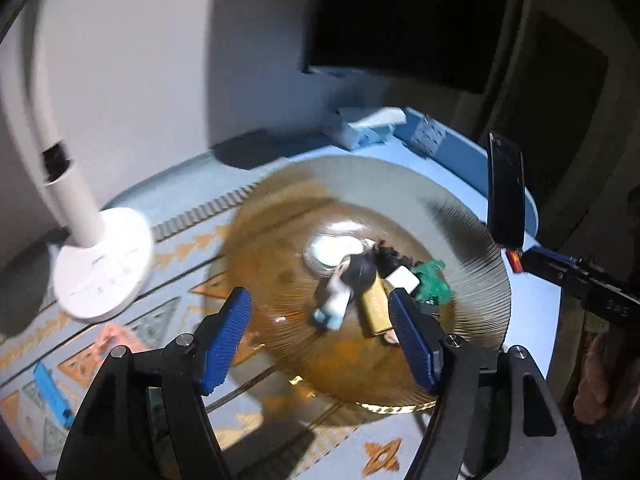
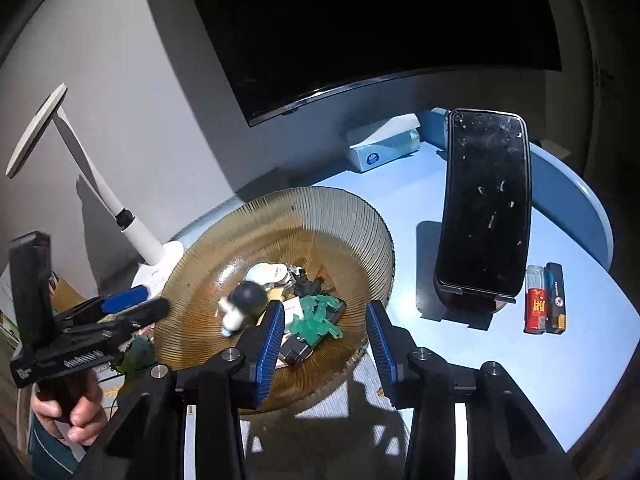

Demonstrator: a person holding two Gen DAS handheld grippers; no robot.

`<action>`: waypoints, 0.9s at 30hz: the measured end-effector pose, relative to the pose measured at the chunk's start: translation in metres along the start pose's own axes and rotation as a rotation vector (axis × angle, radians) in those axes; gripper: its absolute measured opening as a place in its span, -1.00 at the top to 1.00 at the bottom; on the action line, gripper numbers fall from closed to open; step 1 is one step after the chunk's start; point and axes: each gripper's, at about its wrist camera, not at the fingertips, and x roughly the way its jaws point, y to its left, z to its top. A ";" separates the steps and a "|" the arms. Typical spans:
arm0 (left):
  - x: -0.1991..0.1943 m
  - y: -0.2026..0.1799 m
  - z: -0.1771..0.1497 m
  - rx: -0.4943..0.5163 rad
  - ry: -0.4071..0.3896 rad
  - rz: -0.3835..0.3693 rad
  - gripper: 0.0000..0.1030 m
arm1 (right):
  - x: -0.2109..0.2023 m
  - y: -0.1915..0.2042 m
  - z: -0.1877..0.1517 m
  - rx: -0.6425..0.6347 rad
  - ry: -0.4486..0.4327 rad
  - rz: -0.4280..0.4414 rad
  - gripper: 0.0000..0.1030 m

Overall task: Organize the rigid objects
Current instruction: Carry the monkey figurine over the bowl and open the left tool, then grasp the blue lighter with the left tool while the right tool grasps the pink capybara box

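Trinkets (doll (image 1: 346, 284), gold bar (image 1: 374, 306), green figure (image 2: 320, 318)) sit heaped in the amber dish (image 2: 332, 216), collected there for tidying. My left gripper (image 1: 320, 334) and right gripper (image 2: 326, 344) hover spread apart, empty, above it.

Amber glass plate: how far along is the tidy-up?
Done: the amber glass plate already holds a figurine, a green toy and other small items. In hand: nothing; the left claw and right claw are open over the plate. Left, probably: two lighters on the table.
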 end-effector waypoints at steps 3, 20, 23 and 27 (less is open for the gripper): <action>-0.028 0.021 -0.006 -0.039 -0.043 0.017 -0.35 | -0.003 0.004 -0.002 0.006 -0.001 0.024 0.20; -0.195 0.157 -0.108 -0.340 -0.181 0.345 -0.47 | -0.006 0.108 -0.025 -0.151 0.017 0.166 -0.46; -0.197 0.174 -0.123 -0.369 -0.148 0.397 -0.47 | 0.003 0.132 -0.037 -0.189 0.050 0.203 -0.48; -0.176 0.187 -0.136 -0.392 -0.077 0.369 -0.47 | 0.020 0.164 -0.054 -0.251 0.105 0.229 -0.48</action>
